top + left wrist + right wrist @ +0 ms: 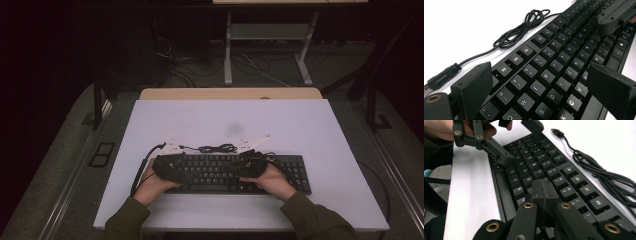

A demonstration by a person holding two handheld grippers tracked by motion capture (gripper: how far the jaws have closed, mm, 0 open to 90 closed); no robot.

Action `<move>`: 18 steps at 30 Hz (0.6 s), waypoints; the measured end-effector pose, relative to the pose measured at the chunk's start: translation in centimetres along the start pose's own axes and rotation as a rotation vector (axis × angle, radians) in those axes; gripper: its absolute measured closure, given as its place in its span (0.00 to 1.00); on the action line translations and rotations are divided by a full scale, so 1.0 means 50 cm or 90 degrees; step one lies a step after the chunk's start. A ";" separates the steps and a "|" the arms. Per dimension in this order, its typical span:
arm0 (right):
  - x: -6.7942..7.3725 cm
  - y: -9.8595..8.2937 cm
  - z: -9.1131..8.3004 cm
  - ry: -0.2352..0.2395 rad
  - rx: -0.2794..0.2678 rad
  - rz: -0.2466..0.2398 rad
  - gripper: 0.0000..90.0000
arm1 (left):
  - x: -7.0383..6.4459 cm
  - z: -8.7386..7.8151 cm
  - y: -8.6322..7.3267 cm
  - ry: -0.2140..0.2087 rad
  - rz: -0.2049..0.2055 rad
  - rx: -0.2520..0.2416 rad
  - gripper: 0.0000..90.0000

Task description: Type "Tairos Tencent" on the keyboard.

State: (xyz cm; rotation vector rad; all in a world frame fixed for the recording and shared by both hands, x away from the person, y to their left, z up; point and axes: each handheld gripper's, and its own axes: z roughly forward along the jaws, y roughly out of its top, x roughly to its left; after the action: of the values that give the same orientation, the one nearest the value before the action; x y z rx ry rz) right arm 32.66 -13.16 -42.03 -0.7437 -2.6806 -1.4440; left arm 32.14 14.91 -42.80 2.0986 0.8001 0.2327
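The tabletop (320,135), covered in white, carries a black keyboard (292,167) lying lengthwise near the person's edge, with both hands over it. Just behind the keyboard its thin black cable (217,148) sits in a loose bundle on the tabletop; in the left gripper view the cable (516,31) runs from that bundle to a plug lying free beside the keyboard's (554,62) far corner, so the keyboard looks unconnected.

The left gripper (167,167) hovers over the left end of the keys. In its own view, the left gripper (537,82) has its jaws spread wide, one at each side of the letter rows, holding nothing.

The right gripper (250,167) sits over the middle-right keys. In its own view, the right gripper (543,191) has its jaws pressed together into a single tip, with nothing between them, pointing down at the keys of the keyboard (534,167) around the lower letter row; whether the tip touches a key cannot be told.

The work appears to be key pressing with the closed tip. No key looks visibly depressed, so how much has been typed cannot be judged, and the pressing itself seems to be ahead.
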 end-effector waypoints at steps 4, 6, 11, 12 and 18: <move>0.008 -0.002 0.012 0.006 0.008 -0.003 0.99 | 0.000 0.000 0.000 0.001 0.000 -0.001 0.07; 0.012 -0.003 0.018 0.009 0.015 -0.005 0.99 | 0.000 0.000 0.000 0.001 0.000 0.000 0.07; 0.021 -0.007 0.033 0.014 0.028 -0.011 0.99 | 0.000 0.002 0.000 -0.001 -0.001 -0.001 0.08; 0.022 -0.007 0.035 0.014 0.029 -0.012 0.99 | 0.000 0.002 0.000 -0.001 -0.001 0.000 0.08; 0.027 -0.009 0.044 0.018 0.035 -0.012 0.99 | 0.000 0.002 0.000 -0.001 0.001 0.002 0.08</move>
State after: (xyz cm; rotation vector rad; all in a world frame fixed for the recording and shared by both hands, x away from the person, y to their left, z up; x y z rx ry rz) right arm 31.75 -11.10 -43.35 -0.6896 -2.7015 -1.3672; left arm 32.17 14.83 -42.86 2.1019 0.7975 0.2305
